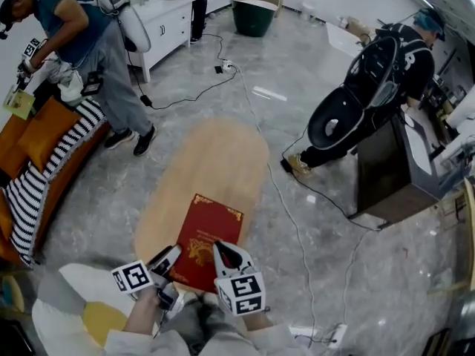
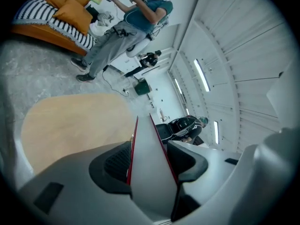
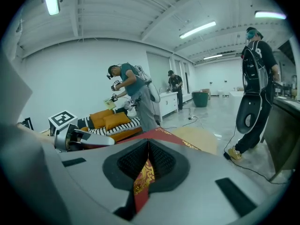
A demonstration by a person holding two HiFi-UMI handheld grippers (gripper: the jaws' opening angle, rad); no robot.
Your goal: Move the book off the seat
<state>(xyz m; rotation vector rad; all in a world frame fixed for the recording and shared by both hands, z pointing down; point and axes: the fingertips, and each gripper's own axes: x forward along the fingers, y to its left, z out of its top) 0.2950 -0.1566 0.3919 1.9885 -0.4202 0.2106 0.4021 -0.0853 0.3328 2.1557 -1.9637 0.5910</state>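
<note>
1. Between the jaws of our left hand-held gripper (image 2: 151, 159) stands the book (image 2: 152, 175), edge-on, with both pads pressed against its covers.
2. Just beside it, our right hand-held gripper (image 3: 148, 165) is clamped on the same near edge, biting the red-and-gold cover.
3. From the head view, the book reaches out from the two grips over the near end of the table (image 1: 215, 162). We cannot tell whether its far edge touches the wood.
4. The pale shape at our lower left, likely the seat (image 1: 70, 295), lies beside the book, not under it.
5. We judge that the book is already off the seat and that the step in hand is setting it down.
6. The next move calls for lowering it flat with both sides level. We would then open both grips and draw them back toward us without dragging the cover.
7. We count one book, two hand-held grippers, one table, one seat, two orange cushions (image 2: 75, 14) and three people (image 1: 371, 87) standing about.
</note>
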